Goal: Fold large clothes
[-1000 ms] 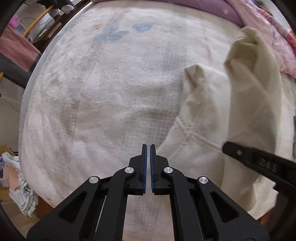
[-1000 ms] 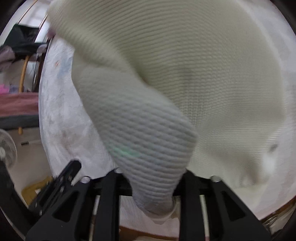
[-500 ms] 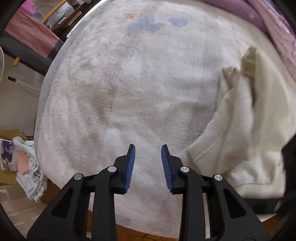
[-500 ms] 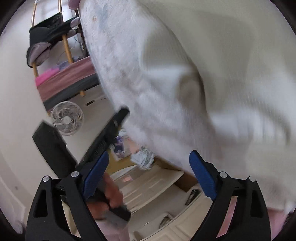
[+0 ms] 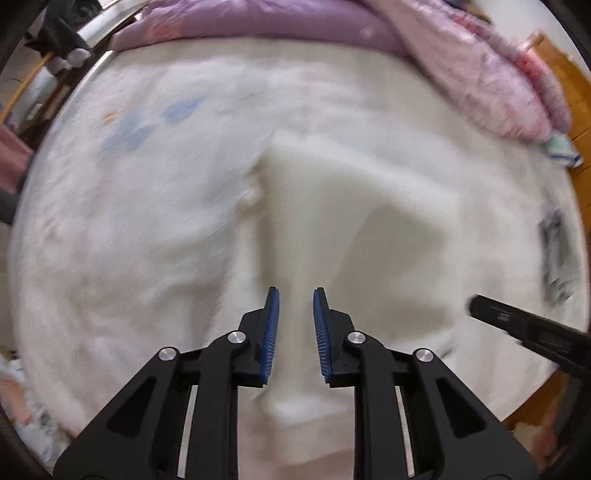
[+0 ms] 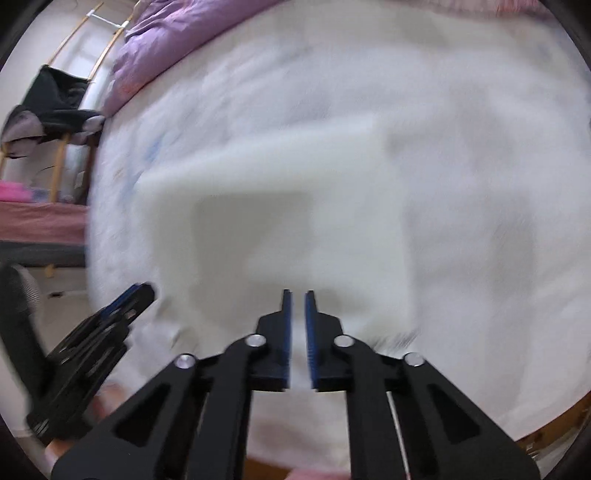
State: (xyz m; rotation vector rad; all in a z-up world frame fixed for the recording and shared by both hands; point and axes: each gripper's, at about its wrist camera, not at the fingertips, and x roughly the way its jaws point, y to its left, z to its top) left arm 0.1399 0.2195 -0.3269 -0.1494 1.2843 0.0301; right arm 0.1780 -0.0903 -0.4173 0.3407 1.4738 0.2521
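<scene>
A white fluffy bed [image 5: 129, 240] fills both views. On it, toward twelve o'clock from my tools, a cream knit garment [image 5: 351, 206] lies flat: soft, light, floppy, best pinched at corners. My left tool [image 5: 295, 325] and right tool [image 6: 298, 332] are closing, both empty.

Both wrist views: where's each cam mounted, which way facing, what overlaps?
Left wrist: rides the left gripper, aimed steeply down at the folded cream knit garment on the white fluffy bed cover; jaws closing, empty.
Right wrist: rides the right gripper, same downward aim; jaws closing, empty.
Shared: garment, cover, purple quilt; each sees the other gripper.
</scene>
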